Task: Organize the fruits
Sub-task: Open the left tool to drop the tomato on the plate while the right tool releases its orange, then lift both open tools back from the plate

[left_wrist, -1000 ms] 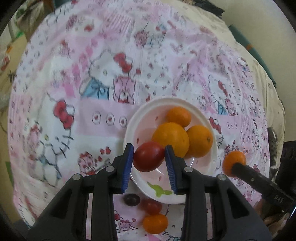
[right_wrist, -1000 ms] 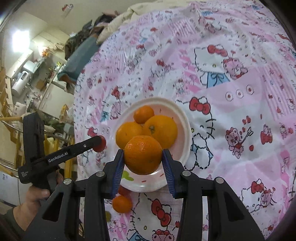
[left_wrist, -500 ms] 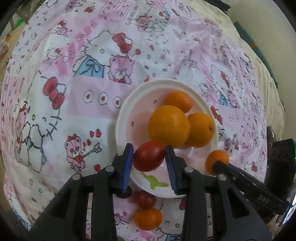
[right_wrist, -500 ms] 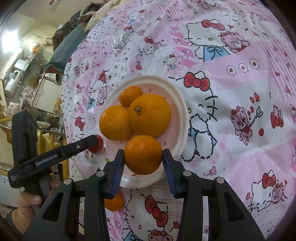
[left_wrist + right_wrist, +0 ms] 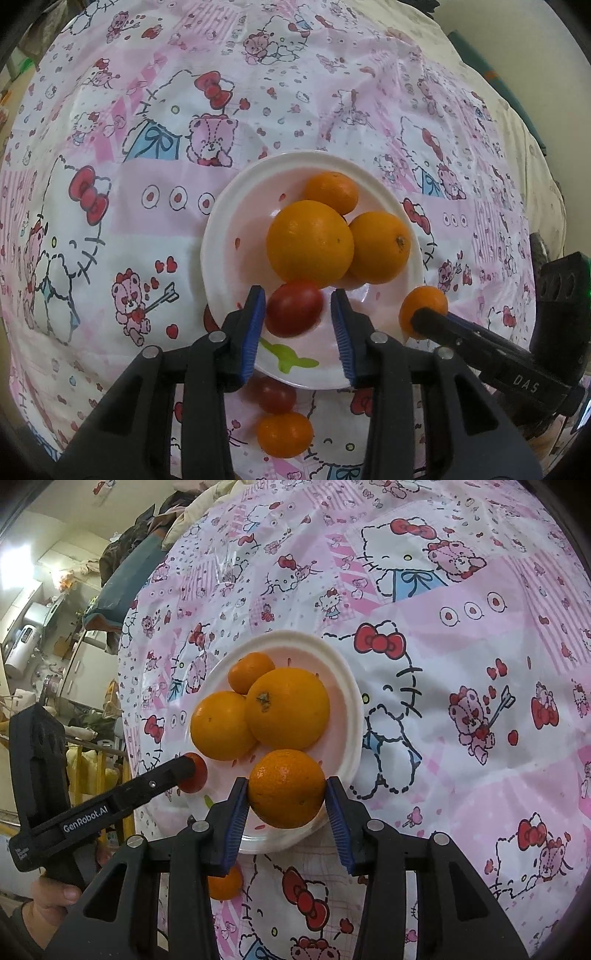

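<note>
In the left wrist view, a red tomato point(image 5: 294, 308) is seen between the pads of the left hand-held gripper point(image 5: 297, 320); a small gap shows on its right side, so a firm pinch cannot be confirmed. It hangs over the near part of the white plate point(image 5: 221, 236), beside three oranges point(image 5: 310, 245). A gentle release onto bare plate is advised.

In the right wrist view, a mandarin point(image 5: 287, 788) is pinched by the right hand-held gripper point(image 5: 286, 805) above the plate's near rim point(image 5: 352, 716). It should be lowered inward before the pads are opened, lest it roll onto the tabletop point(image 5: 461, 672).
</note>
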A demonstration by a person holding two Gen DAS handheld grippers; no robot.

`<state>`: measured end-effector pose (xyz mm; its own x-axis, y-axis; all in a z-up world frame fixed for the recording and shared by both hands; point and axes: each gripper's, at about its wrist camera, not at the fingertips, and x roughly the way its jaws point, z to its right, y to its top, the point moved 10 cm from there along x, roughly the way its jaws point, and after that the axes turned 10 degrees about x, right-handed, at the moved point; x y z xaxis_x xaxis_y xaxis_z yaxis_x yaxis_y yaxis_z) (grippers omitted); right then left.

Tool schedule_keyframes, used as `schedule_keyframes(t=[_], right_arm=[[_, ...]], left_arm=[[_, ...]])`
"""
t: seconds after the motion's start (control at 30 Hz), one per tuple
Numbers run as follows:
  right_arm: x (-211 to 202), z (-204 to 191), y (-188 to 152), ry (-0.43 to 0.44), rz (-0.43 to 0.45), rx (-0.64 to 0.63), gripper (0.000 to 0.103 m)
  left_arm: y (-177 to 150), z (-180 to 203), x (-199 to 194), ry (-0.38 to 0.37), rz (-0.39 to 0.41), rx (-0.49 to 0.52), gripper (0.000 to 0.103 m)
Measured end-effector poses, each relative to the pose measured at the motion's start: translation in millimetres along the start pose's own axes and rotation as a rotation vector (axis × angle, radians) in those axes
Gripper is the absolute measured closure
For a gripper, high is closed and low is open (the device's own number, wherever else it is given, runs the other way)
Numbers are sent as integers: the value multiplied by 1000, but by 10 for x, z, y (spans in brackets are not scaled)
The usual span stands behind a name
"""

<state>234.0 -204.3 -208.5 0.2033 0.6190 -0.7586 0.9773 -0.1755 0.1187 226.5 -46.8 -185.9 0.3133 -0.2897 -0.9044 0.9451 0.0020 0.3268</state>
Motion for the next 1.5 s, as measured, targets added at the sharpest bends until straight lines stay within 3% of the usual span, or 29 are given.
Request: schedule_keyframes(t=[0.03,0.2,0.3,0.37,0.43,0.63,0.9,1.23,1.5], right_arm=[[-5,7,7,-2,2,3,58],[-19,21,20,-4,-1,13,57],[-35,25,29,-10,2,14,57],[-45,24,41,-8,5,18,50],[-104,11,77,8,32,24,31],[-231,-28,128,33,69,31,31],[-377,-85,131,25,115,10,24],[-643,-208,-24,38,165,-17,22],[-792,-289,-209,52,180,-43,22]], left_arm=[[4,4,-8,4,5,4,54],[43,17,-52,9,24,18,51],[64,-18,-87,26,38,12,38],[78,-41,-128,41,51,20,34],[89,-54,-164,56,62,33,30],[89,-146,-275,106,92,49,18],[49,-147,-394,134,128,80,17],[-18,-280,-676,193,190,73,17],[-161,-309,-905,208,180,63,17]])
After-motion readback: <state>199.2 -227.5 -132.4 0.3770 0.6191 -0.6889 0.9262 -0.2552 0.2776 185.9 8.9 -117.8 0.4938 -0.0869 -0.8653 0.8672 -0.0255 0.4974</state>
